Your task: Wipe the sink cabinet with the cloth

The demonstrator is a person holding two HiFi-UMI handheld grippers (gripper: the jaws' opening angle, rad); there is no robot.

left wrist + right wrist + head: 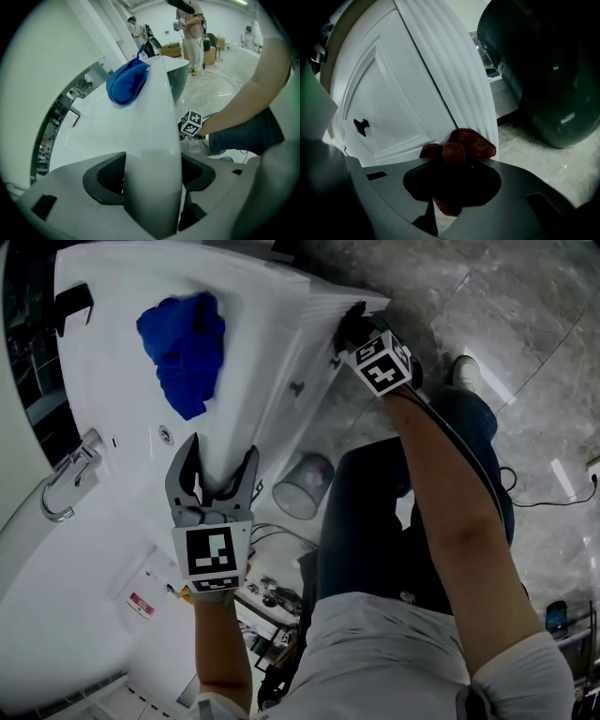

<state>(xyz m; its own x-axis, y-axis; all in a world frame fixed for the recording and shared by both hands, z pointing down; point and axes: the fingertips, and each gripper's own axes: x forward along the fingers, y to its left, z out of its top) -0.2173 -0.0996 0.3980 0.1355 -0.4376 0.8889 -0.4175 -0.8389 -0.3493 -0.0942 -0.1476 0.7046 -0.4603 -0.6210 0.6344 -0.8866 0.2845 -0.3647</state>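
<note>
Right gripper (452, 176) is pinching a bunched rust-brown cloth (461, 146), the wad poking forward from its jaws against the sink cabinet's (398, 93) fluted corner post (459, 84). Left gripper (217, 465), jaws spread wide, is straddling the white countertop edge (154, 154); a blue cloth (183, 348) is lying on top.

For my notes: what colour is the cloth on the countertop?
Blue; the cloth shows best in the head view.
</note>
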